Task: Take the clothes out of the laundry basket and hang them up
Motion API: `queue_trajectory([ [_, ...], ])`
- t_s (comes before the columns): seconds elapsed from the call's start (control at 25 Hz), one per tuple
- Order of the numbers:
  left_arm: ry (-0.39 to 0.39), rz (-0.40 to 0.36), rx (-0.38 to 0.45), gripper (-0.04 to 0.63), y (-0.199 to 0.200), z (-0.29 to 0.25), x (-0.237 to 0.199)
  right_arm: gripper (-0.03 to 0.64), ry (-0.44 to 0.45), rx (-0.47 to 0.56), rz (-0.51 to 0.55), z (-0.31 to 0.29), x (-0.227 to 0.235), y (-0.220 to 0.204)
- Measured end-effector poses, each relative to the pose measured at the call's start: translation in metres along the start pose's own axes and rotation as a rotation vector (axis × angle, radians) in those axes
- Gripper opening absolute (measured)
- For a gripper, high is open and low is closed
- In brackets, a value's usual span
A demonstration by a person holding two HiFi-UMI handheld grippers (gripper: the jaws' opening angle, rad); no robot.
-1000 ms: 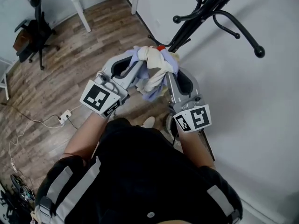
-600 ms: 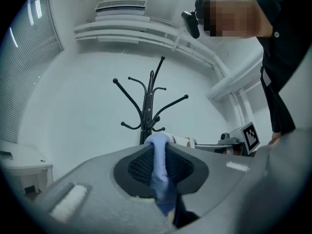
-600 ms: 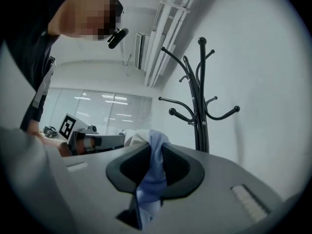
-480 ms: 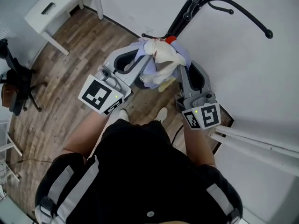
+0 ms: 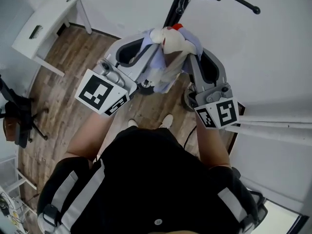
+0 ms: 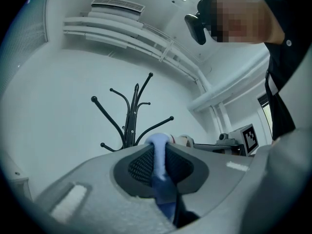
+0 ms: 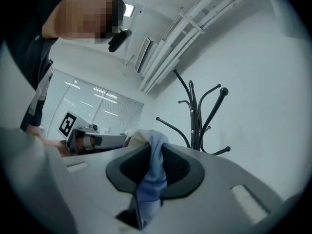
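Two grey handheld grippers, left (image 5: 147, 37) and right (image 5: 192, 53), each clench a fold of one bunched garment of pale blue and cream cloth with a red patch (image 5: 168, 50), which hangs between them in front of the person. Just beyond stands one black metal coat stand with curved hooks (image 5: 181, 4). One white desk (image 5: 44, 23) and one black office chair (image 5: 14, 116) stand well apart on the wood-plank floor (image 5: 63, 82).
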State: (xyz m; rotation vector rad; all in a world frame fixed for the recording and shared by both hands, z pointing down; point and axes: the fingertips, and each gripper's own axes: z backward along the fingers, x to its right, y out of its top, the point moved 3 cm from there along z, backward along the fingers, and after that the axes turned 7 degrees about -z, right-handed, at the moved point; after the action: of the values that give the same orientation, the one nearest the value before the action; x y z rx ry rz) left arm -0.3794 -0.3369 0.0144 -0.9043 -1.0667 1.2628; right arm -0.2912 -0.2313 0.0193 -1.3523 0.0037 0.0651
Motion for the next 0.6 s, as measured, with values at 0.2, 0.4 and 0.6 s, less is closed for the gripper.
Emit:
queue_trajectory([
  [0.2,-0.041,-0.015,-0.009,0.048,0.018,-0.010,0.003,0.066,-0.031,0.013,0.030,0.001,-0.002,0.022],
  [0.4,-0.065,-0.046,-0.008,0.048,0.039,-0.034,-0.005,0.066,-0.042,0.039,0.050,-0.011,0.013,0.045],
  [0.6,-0.074,-0.052,0.019,0.048,0.065,-0.068,-0.018,0.066,-0.041,0.064,0.099,-0.029,0.035,0.079],
])
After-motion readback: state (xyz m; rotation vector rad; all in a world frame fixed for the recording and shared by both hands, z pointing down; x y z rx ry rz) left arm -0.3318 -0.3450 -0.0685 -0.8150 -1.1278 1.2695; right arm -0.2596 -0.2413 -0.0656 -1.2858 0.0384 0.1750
